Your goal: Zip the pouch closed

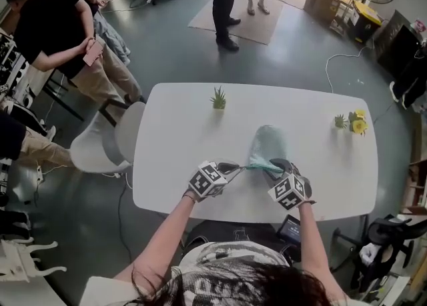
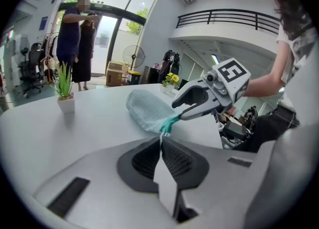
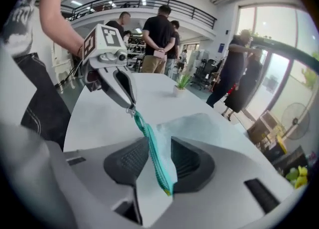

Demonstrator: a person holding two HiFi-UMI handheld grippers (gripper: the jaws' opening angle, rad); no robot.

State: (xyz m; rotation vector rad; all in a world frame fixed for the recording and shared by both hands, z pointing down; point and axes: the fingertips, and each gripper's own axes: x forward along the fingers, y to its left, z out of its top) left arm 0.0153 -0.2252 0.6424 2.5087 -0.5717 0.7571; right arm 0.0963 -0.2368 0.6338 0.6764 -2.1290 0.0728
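Head view shows the pale teal pouch [image 1: 268, 143] lying near the table's [image 1: 180, 118] front edge, right in front of me. My left gripper [image 1: 240, 167] is pinched tight on the zipper pull [image 3: 130, 109]. My right gripper [image 1: 275, 165] has its jaws apart, and the pouch's teal zipper strip [image 3: 153, 158] runs between them, not squeezed.

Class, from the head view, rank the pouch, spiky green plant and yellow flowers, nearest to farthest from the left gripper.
1. pouch, pinched by the left gripper, centre.
2. spiky green plant, table's far edge.
3. yellow flowers, far right.
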